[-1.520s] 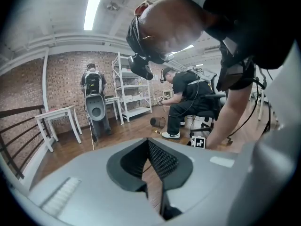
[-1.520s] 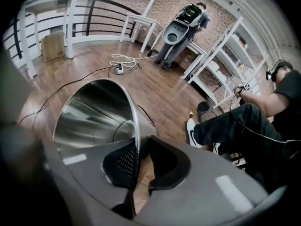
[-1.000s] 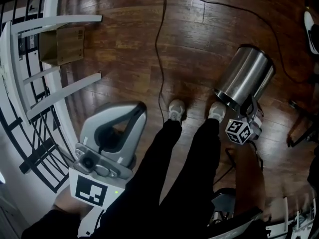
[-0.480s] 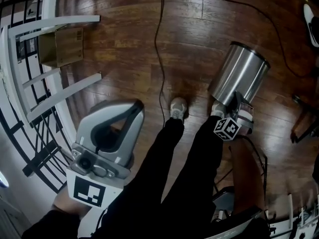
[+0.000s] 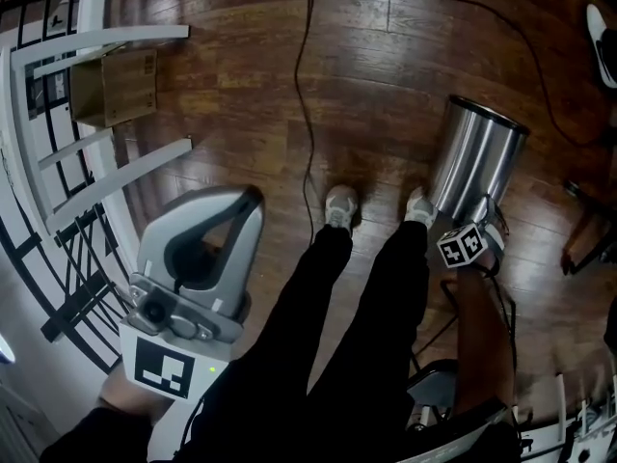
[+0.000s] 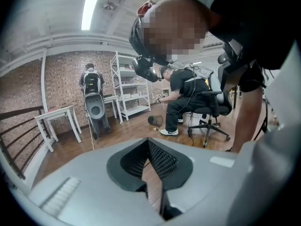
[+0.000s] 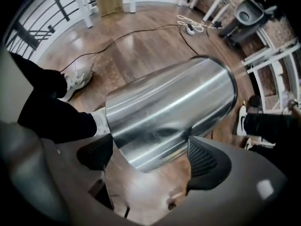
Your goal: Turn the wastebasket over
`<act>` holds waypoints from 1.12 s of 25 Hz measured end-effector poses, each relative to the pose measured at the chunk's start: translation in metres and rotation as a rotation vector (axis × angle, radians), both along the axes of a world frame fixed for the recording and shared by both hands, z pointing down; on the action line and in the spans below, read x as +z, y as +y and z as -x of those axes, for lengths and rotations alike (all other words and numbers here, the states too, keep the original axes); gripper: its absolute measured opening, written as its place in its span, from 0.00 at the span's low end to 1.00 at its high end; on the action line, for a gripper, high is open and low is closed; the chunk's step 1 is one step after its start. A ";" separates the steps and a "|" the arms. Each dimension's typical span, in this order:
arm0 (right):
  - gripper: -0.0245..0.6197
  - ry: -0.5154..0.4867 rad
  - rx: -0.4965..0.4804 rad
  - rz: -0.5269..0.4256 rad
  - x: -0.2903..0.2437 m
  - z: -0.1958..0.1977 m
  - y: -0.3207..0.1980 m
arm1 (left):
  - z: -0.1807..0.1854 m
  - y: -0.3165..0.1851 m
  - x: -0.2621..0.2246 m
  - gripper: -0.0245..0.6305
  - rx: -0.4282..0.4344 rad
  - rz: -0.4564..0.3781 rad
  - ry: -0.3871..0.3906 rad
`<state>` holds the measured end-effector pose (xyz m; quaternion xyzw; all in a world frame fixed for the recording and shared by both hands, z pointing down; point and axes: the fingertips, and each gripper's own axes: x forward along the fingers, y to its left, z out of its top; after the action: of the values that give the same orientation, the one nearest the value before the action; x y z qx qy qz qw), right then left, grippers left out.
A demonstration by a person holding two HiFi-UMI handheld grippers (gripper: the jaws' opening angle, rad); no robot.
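Dark wooden floor (image 5: 386, 56) fills the head view, which looks steeply down. A white railing (image 5: 106, 37) curves along the left edge. The legs (image 5: 328, 336) of the person carrying my tools, in black trousers, run from the bottom edge up to the middle.

My left gripper (image 5: 251, 197) is the big grey shape at lower left, beside the railing. Its own view shows the ribbed pads (image 6: 162, 159) brought in until the tips meet. Only a thin slit of floor shows behind them, and there is nothing in them.

The wastebasket (image 5: 477, 162), a shiny steel cylinder, is on the floor at the right, just beside the person's right shoe (image 5: 418, 207). In the right gripper view I see its curved side. Its near end lies between the jaws, with bare floor showing below that end. I cannot tell which end is the open one.

My right gripper (image 7: 150, 157) points down at that near end. Its jaws have just been opening and now stand as wide as they go. The dark pads (image 7: 204, 157) flank the steel without clamping it. Its marker cube (image 5: 463, 246) sits just below the wastebasket in the head view.

A cardboard box (image 5: 116, 87) rests behind the railing at upper left. The left shoe (image 5: 340, 207) is near the middle. A thin black cable (image 5: 307, 95) runs down the floor toward it.
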<state>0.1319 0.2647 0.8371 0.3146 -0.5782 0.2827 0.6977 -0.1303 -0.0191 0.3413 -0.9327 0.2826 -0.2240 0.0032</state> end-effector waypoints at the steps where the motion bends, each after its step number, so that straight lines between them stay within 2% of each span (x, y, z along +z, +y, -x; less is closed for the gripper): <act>1: 0.82 0.002 0.038 0.016 0.000 -0.007 0.004 | -0.003 0.001 0.000 0.04 0.001 0.003 0.005; 4: 0.81 -0.020 0.130 0.029 0.000 -0.019 0.014 | -0.015 0.004 -0.005 0.04 0.026 -0.002 0.016; 7: 0.81 -0.074 0.274 0.004 0.000 -0.024 0.020 | -0.022 0.004 -0.009 0.04 0.049 -0.016 0.011; 13: 0.81 -0.298 0.647 -0.161 -0.006 -0.014 0.017 | -0.037 0.003 -0.007 0.04 0.078 -0.018 0.001; 16: 0.76 -0.356 0.833 -0.256 -0.016 -0.018 0.021 | -0.054 0.007 -0.009 0.04 0.108 -0.020 0.010; 19: 0.63 -0.407 0.951 -0.346 -0.033 -0.017 0.023 | -0.068 0.009 -0.017 0.04 0.138 -0.035 0.022; 22: 0.33 -0.459 1.021 -0.421 -0.050 -0.017 0.021 | -0.080 0.010 -0.025 0.04 0.157 -0.048 0.032; 25: 0.15 -0.525 1.109 -0.414 -0.050 -0.016 0.021 | -0.091 0.009 -0.030 0.04 0.171 -0.054 0.044; 27: 0.04 -0.522 1.157 -0.392 -0.045 -0.019 0.027 | -0.097 0.010 -0.033 0.04 0.180 -0.060 0.048; 28: 0.04 -0.519 1.194 -0.388 -0.042 -0.022 0.030 | -0.098 0.010 -0.033 0.04 0.183 -0.064 0.048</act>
<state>0.1540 0.2951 0.7955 0.6213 -0.4943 0.5771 0.1913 -0.0321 -0.0092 0.3079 -0.9591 0.2033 -0.1912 0.0463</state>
